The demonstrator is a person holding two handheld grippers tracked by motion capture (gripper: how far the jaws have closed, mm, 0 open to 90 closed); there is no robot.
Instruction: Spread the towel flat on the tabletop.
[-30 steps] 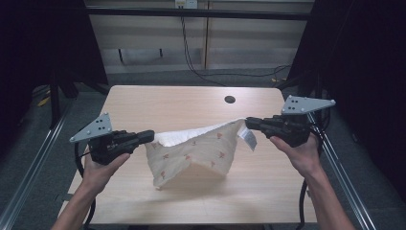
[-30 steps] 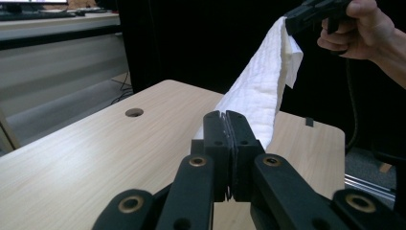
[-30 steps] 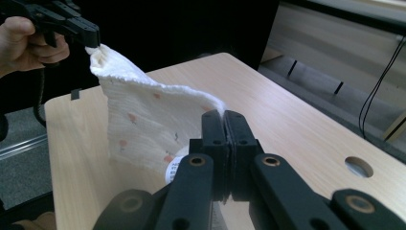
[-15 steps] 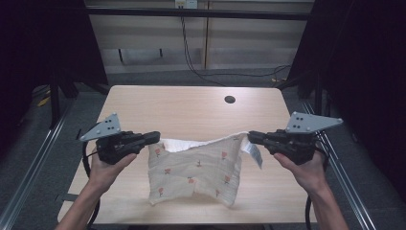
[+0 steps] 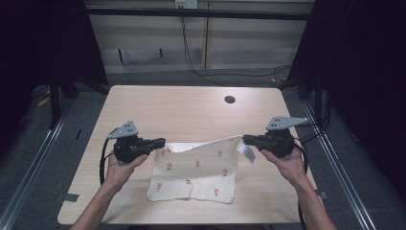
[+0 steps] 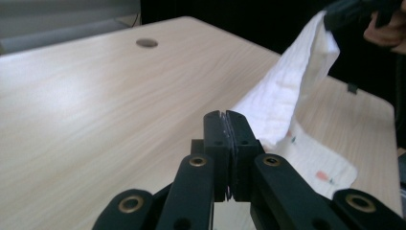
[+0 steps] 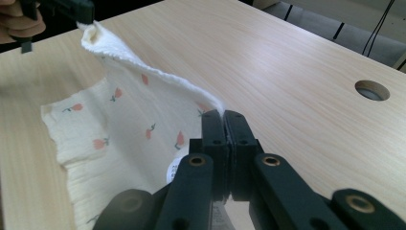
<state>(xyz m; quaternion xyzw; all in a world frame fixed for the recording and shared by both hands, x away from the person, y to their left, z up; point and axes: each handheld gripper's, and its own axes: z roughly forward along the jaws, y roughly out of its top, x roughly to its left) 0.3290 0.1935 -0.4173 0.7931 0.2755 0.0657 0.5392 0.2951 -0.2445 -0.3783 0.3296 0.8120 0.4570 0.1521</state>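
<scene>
High view: both forearms reach in from the near edge, palms under the tools. The left gripper (image 5: 160,142) and right gripper (image 5: 246,139) point inward, each pinching an upper corner of the flowered cloth (image 5: 196,172), which sags between them onto the table (image 5: 191,110).

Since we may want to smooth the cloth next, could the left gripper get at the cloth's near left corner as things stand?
Probably not yet: the left gripper is shut on the cloth's upper corner, though bare table lies around the near corner.
</scene>
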